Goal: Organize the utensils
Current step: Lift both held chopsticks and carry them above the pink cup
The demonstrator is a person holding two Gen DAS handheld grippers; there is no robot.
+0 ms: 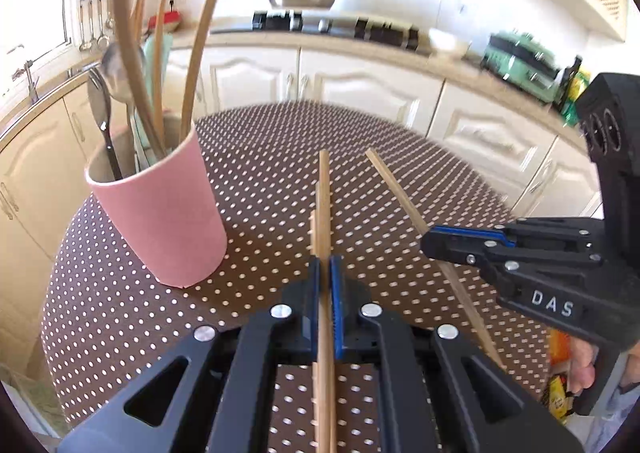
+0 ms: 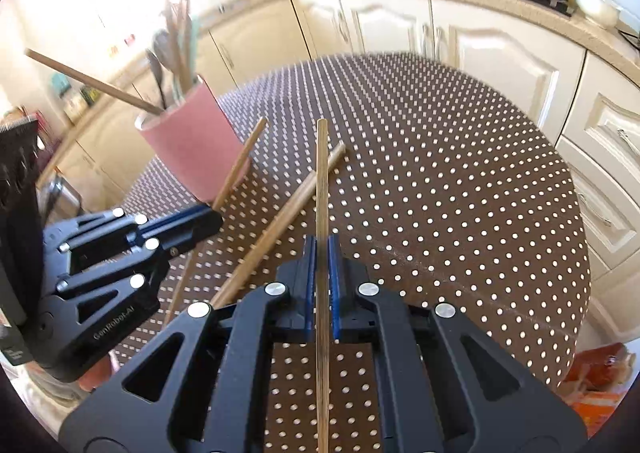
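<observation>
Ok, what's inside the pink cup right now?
The pink cup holds metal spoons, long wooden utensils and something pale green, all standing upright. Their lower ends and the cup's bottom are hidden by its wall.

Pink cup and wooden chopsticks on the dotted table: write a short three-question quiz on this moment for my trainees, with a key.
1. True or false: the tall pink cup lies tipped over on the brown white-dotted tablecloth.
2. What does the right tool grip? A: a metal spoon. B: a thin wooden chopstick. C: nothing.
3. Fill in: the left tool is shut on a wooden ____.
Key: 1 false, it stands upright; 2 B; 3 chopstick, a second chopstick.
</observation>
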